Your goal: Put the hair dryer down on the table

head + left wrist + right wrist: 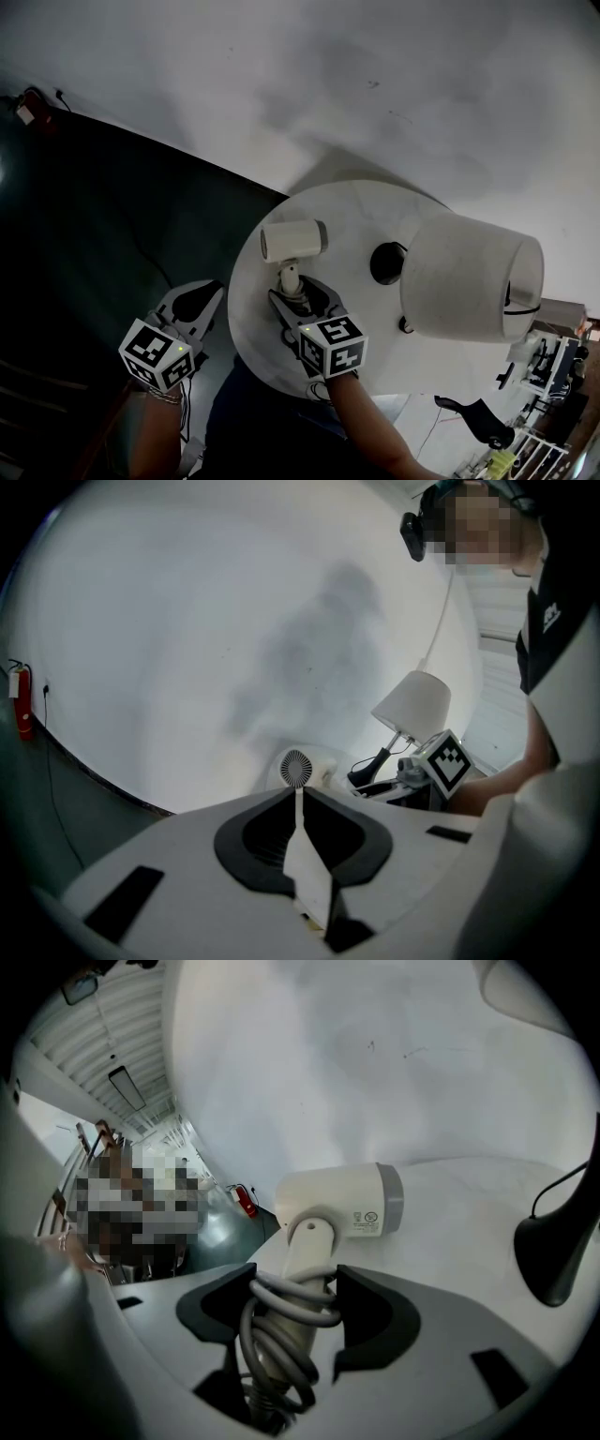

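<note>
A cream hair dryer point(292, 240) is held over the round white table point(366, 211), barrel level and pointing left. My right gripper point(298, 292) is shut on its handle, which has the grey cord point(281, 1335) wound round it. In the right gripper view the dryer point(342, 1206) sits low over the tabletop point(469, 1222); I cannot tell if it touches. My left gripper point(216, 288) hangs off the table's left edge, shut and holding nothing. The left gripper view shows the dryer's rear grille point(297, 767) beyond my shut left gripper point(300, 797).
A lamp with a large white shade point(469, 277) and a black base point(387, 262) stands on the right half of the table, its cable trailing off. Dark green floor point(94, 225) lies to the left, and a red fire extinguisher point(22, 700) hangs on the wall.
</note>
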A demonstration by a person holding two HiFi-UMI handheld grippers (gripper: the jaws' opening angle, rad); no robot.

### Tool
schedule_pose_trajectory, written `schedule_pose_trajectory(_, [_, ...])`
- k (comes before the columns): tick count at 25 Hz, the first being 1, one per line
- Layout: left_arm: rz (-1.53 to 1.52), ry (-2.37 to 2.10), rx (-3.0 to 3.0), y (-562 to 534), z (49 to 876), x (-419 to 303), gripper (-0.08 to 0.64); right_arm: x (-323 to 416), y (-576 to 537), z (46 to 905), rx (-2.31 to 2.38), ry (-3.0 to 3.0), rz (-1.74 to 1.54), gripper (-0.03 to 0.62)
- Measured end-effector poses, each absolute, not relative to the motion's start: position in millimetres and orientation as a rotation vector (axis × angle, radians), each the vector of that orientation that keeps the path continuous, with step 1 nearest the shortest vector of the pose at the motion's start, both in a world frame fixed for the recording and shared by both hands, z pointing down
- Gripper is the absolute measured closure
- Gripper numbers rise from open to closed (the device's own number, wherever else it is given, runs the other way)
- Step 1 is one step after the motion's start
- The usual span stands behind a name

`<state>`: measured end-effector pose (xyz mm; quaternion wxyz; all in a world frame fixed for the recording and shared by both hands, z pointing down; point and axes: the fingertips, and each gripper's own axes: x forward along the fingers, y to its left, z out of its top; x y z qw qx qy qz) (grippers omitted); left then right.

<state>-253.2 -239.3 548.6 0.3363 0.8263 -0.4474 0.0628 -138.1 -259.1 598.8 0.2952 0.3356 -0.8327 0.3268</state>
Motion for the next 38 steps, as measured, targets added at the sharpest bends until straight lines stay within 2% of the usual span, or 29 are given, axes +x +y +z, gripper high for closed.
schedule_pose_trajectory(38, [0.128, -1.161, 2.136, -231.7, 552.5, -253.2, 0.522, -151.6, -255.1, 617.9, 0.939, -2.080, 0.908, 0.301])
